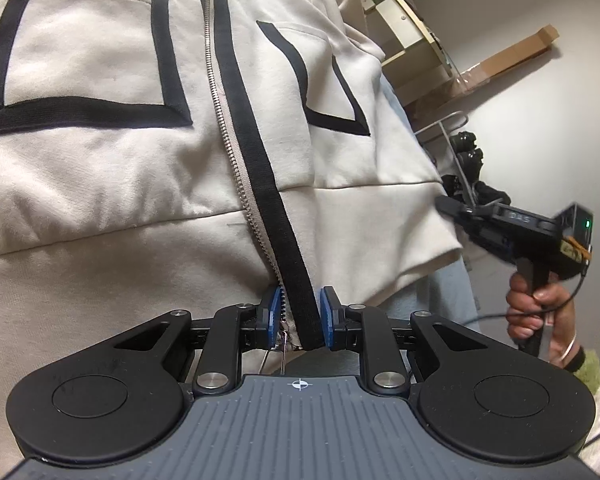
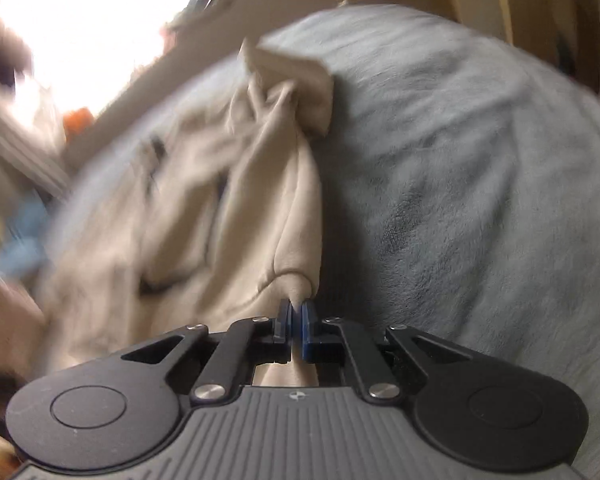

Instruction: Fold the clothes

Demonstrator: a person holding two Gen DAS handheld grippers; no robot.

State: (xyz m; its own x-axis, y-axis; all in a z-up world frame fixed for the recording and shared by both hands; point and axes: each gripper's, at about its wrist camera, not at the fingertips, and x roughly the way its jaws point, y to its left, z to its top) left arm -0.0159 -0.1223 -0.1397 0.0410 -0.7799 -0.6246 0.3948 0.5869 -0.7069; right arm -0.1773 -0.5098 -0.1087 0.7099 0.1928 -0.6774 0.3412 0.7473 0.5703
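A cream zip-up jacket [image 1: 112,184] with black trim and black-edged pockets lies spread out and fills the left wrist view. My left gripper [image 1: 300,312] sits at its bottom hem, blue pads closed in on the zipper and black placket strip [image 1: 284,240]. In the right wrist view, which is motion-blurred, the jacket [image 2: 204,216] lies bunched on a blue-grey blanket [image 2: 460,184]. My right gripper [image 2: 297,312] is shut on a pinched fold of the cream fabric. The left wrist view shows the right gripper [image 1: 446,202] beside the jacket's right edge, held by a hand [image 1: 536,308].
The blue-grey blanket [image 1: 432,312] shows under the jacket's right corner. Shelving [image 1: 408,40], a long cardboard box [image 1: 512,56] and a metal rack with dark items [image 1: 464,152] stand along the wall behind. A bright window [image 2: 92,28] glares in the right wrist view.
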